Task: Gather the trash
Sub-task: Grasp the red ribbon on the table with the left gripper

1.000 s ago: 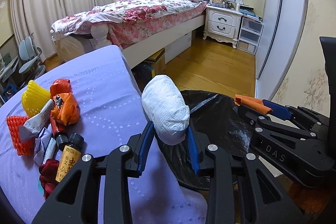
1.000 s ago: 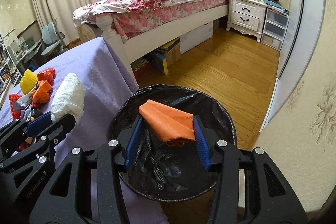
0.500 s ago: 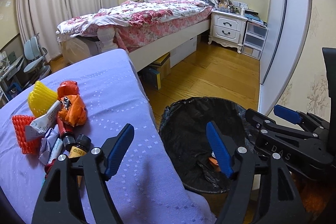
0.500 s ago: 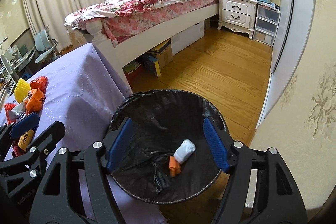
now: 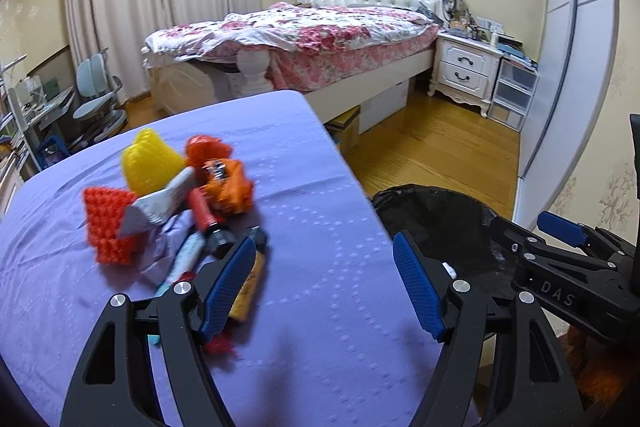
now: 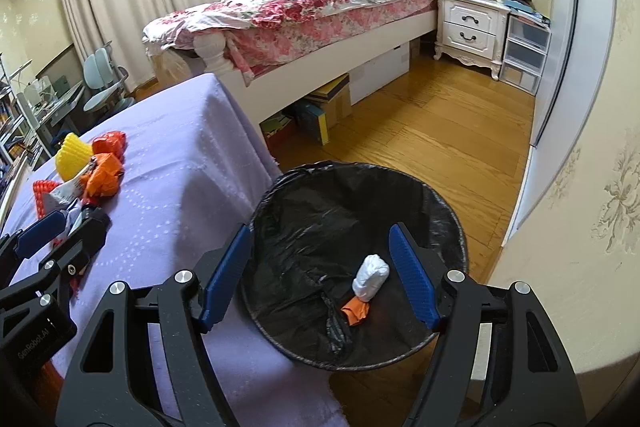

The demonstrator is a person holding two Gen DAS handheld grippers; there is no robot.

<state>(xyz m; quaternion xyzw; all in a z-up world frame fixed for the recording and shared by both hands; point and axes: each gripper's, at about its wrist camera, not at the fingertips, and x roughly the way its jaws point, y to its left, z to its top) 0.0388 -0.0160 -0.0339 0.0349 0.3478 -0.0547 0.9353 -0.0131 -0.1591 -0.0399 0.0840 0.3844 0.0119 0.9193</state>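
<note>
Crumpled orange, yellow and red trash (image 5: 176, 195) clusters near the lavender tablecloth's (image 5: 320, 211) left edge; wooden floor beyond. The black-lined round bin (image 6: 448, 211) stands beside its right edge; both the left gripper (image 5: 326, 287) and the right gripper (image 6: 320, 273) gape, released.

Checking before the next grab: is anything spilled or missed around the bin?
Nothing stands out. The white wad and orange scrap lie inside the black-lined bin, none on the floor. The remaining trash pile sits heaped on the purple cloth.

One bin (image 6: 448, 211), two pieces of trash inside: white wad (image 6: 371, 275), orange scrap (image 6: 355, 311).
</note>
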